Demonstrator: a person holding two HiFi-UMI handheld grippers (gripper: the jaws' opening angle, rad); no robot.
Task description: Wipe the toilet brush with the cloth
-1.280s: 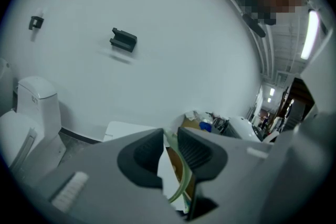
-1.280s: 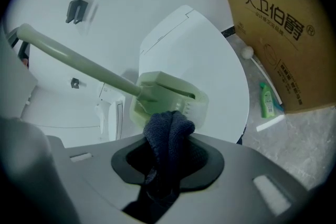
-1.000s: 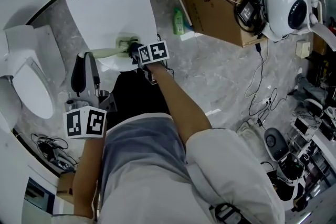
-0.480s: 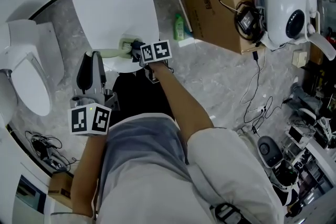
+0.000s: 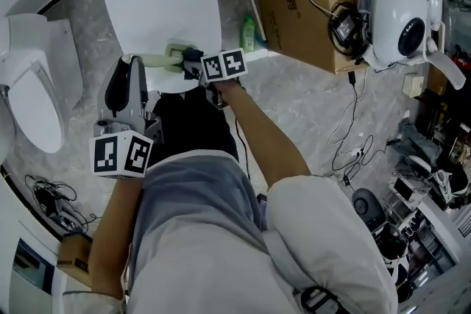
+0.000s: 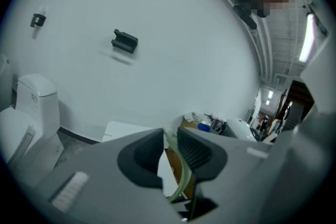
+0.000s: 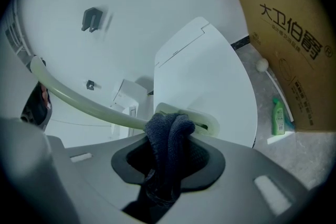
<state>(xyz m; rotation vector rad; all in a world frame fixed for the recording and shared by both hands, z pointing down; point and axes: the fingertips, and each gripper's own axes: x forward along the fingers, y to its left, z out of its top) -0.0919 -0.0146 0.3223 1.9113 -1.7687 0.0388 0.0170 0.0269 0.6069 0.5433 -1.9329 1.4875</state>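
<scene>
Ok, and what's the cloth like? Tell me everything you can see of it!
The cloth is dark blue and looks like soft, ribbed knit. It is bunched into a thick fold and squeezed between the jaws of the right gripper, with its tail trailing back inside. Its rounded top sticks out past the jaws and presses on the pale green toilet brush, right where the handle meets the head.

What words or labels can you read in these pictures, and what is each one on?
"大卫伯爵": black print on the side of the cardboard box, clearest in the right gripper view.
Round logo after that print: too small to read.
Label on the green bottle on the floor: too blurred to read.
No other readable text.
</scene>
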